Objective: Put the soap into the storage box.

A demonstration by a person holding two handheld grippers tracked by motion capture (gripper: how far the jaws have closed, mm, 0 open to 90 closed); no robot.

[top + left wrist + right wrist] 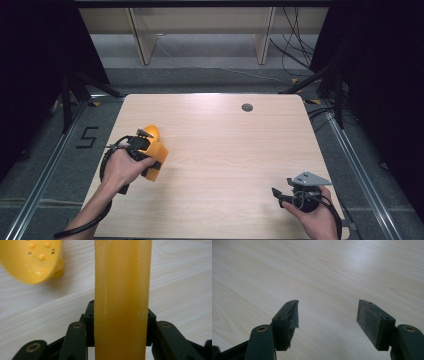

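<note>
At the left side of the wooden table [225, 150], the left hand [121, 167] holds the left gripper [152, 159] low over the surface, and its jaws are clamped on an orange block [156, 161]. In the left gripper view the orange block [122, 300] stands as a tall, translucent slab rising straight up between the two black jaws, which press against its two sides near the bottom of the frame. Just beside the block, on its far side in the high view, is a yellow perforated piece [151, 132]; in the left gripper view this yellow perforated piece [31, 260] appears as a rounded, dish-like shape with small holes, lying on the table at the upper left, apart from the block. Whether the block touches the table cannot be told. The middle of the table is bare wood, with a small grey round insert [247, 107] near its far edge. At the right, near the front corner, the right hand [315, 215] holds the right gripper [276, 195] low above the table; in the right gripper view the right gripper [328, 315] has its jaws standing wide apart with nothing between them, only wood grain beyond.
</note>
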